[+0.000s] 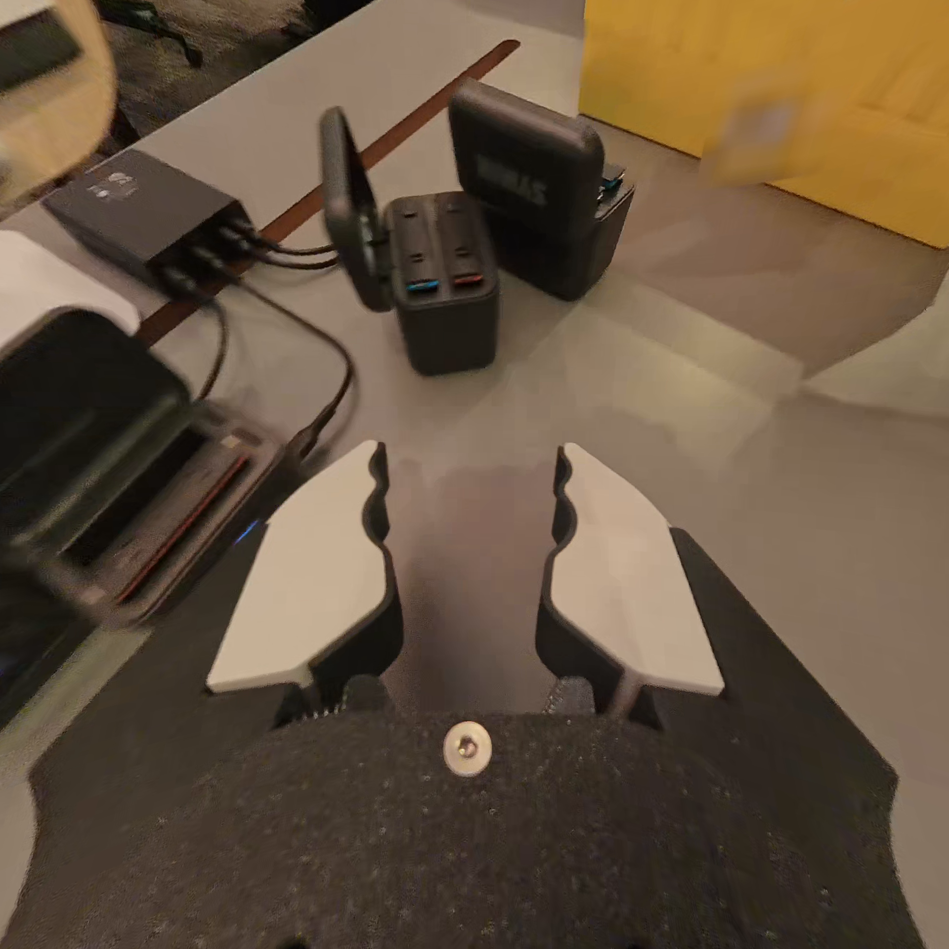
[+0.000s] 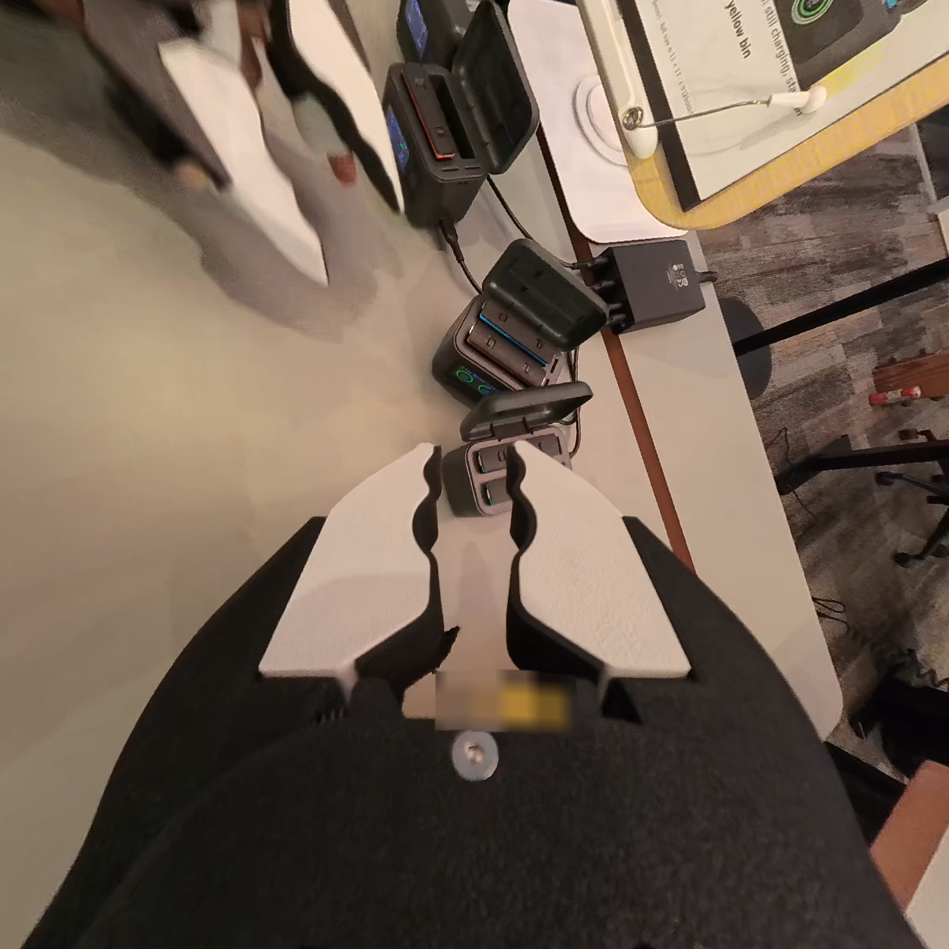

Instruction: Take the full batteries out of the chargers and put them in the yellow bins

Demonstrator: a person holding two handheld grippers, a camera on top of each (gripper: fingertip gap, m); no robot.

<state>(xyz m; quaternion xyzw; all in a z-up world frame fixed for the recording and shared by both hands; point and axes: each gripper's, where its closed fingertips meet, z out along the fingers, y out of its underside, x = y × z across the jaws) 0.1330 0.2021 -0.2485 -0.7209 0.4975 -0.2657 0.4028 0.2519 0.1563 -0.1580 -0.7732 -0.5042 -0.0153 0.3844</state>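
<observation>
Three black battery chargers sat open on the pale counter (image 2: 102, 411), lids hinged back so the batteries could be pulled straight up. The nearest charger (image 2: 480, 477) lay just past the right gripper (image 2: 475, 462), its fingers apart and empty, lined up as if to reach in. The left gripper (image 1: 470, 452), also spread and empty, hovered short of another charger (image 1: 444, 282) — the yellow bin (image 1: 770, 102) stood beyond. Cables ran to a black power hub (image 2: 657, 287). Printed lettering showed on one lid and a nearby sheet.
</observation>
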